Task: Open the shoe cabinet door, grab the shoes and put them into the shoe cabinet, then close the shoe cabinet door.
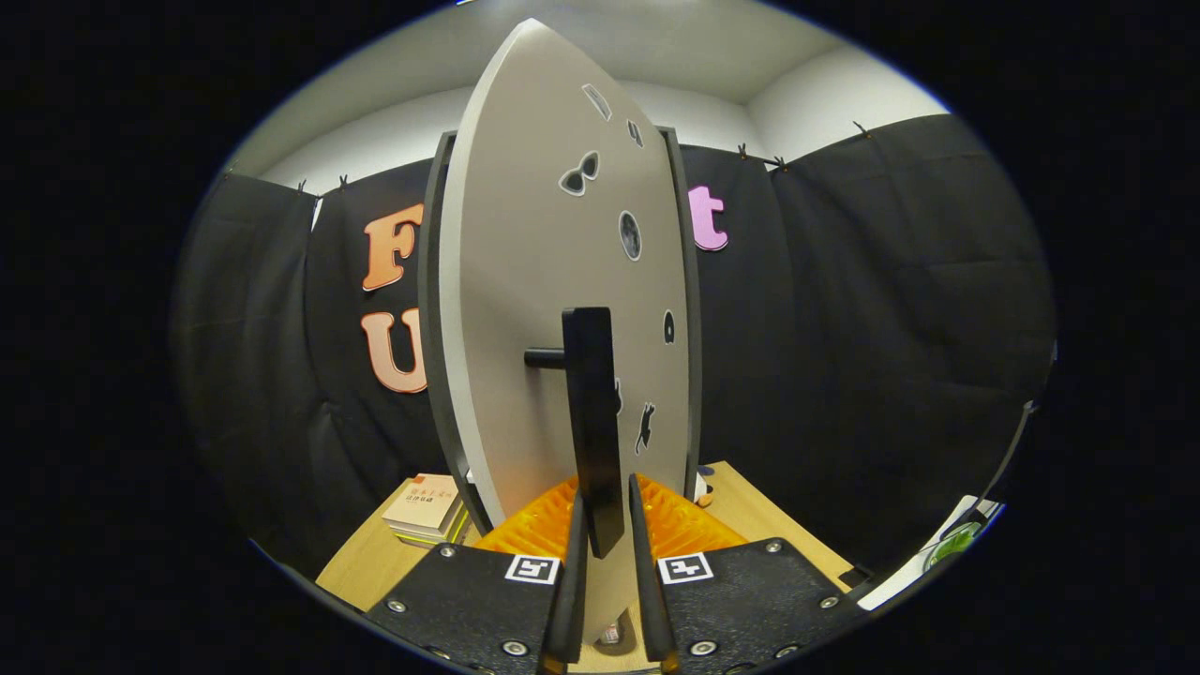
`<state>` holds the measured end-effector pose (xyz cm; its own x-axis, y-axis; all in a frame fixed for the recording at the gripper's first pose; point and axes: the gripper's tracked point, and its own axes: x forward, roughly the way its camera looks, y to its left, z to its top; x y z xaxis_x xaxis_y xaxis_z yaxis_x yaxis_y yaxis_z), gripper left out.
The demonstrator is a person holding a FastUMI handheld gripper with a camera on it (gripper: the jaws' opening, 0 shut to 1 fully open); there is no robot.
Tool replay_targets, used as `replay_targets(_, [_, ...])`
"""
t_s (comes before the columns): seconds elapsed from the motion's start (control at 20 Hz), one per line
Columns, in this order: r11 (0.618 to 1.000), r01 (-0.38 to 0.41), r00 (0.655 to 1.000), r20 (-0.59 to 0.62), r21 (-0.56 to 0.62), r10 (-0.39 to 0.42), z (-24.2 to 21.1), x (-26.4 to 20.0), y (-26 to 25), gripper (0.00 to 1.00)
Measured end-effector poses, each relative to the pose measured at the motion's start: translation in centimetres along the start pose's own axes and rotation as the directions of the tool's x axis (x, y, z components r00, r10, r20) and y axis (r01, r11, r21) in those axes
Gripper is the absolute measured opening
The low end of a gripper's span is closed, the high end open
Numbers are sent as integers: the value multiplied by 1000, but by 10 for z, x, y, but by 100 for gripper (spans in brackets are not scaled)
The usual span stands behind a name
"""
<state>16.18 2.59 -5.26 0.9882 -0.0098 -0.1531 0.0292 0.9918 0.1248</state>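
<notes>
The handheld gripper (607,525) shows two flat black body plates side by side, their corners beveled, each studded along the near rim with round silver screws. A small square white tag printed with a blocky black marker pattern sits on the inner forward corner of each plate, one on either side of the fingers. The two fingers (574,581) rise from the gap between the plates as thin upright blades, narrowing toward their tips. Ribbed, fan-shaped panels in bright orange spread outward just ahead of the plates, flanking the fingers.
</notes>
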Motion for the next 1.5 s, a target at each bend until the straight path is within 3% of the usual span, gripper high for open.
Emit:
replay_targets(0.8, [993, 107, 992, 55, 52, -110, 0, -9, -47, 22])
replay_targets(1.05, [981, 126, 990, 49, 150, -135, -4, -8, -49, 22])
replay_targets(1.5, [967, 247, 967, 43, 65, -250, -2, -11, -61, 22])
